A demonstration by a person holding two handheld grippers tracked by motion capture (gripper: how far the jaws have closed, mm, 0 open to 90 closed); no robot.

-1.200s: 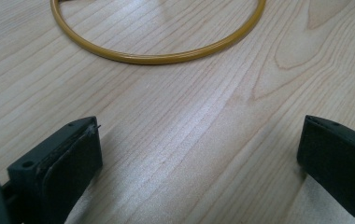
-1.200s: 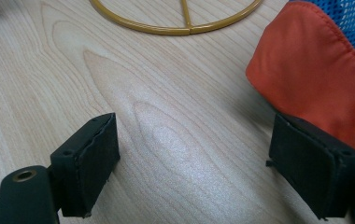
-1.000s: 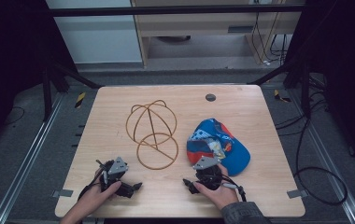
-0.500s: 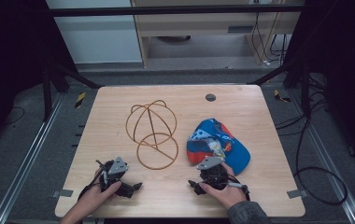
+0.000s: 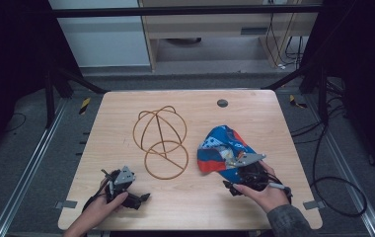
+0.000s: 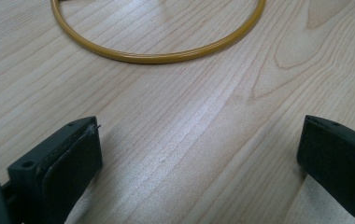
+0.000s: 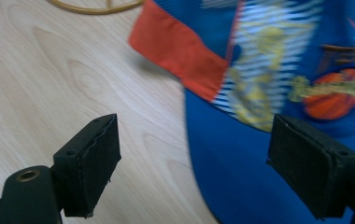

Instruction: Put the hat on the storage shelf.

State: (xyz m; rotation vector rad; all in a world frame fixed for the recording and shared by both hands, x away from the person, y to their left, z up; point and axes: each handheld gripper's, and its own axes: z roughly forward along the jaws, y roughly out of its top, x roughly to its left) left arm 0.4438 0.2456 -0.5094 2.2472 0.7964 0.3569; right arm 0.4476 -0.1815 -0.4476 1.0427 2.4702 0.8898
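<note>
In the high view, the cap [image 5: 225,150] is seen lying on the surface [image 5: 126,108], right of the wire stand [image 5: 161,140]; the right claw [image 5: 230,173] is held at its near edge.

In the left gripper view, the left claw [image 6: 199,158] is spread, empty.

In the right gripper view, the right claw [image 7: 194,168] is released, the brim [image 7: 231,163] unpinched; a shallow bite could let it slip.

No legible text, brand, number or sign appears on any surface. The blue cap [image 7: 278,93] carries a printed emblem in gold, white and orange, but its shapes are too blurred to read as lettering. The yellow-and-black striped markers [image 5: 84,105] on the floor beside the table [image 5: 254,118] bear no characters.
</note>
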